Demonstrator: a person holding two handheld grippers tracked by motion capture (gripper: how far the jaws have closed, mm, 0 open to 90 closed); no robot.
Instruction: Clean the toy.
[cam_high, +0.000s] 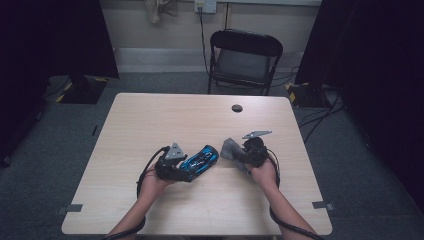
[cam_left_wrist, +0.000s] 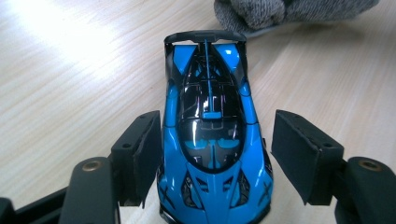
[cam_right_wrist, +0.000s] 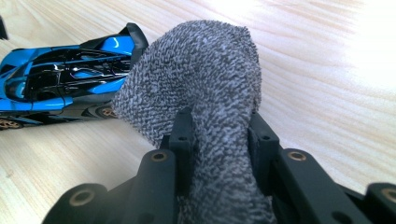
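A blue and black toy race car (cam_high: 200, 161) lies on the pale wooden table (cam_high: 175, 115), a little nearer than its middle. My left gripper (cam_high: 186, 172) straddles the car's nose end. In the left gripper view the car (cam_left_wrist: 212, 140) sits between the pads of the gripper (cam_left_wrist: 217, 128); the left pad lies against its side and the right pad stands a little off it. My right gripper (cam_high: 240, 153) is shut on a grey knitted cloth (cam_high: 229, 148). The cloth (cam_right_wrist: 196, 70) bulges up from the pinching gripper (cam_right_wrist: 219, 126), just beside the car's tail wing (cam_right_wrist: 133, 35).
A black folding chair (cam_high: 245, 60) stands behind the table's far edge. A dark round grommet hole (cam_high: 237, 108) sits near the table's far side. Cables trail from both grippers toward the near edge. Black curtains hang at both sides.
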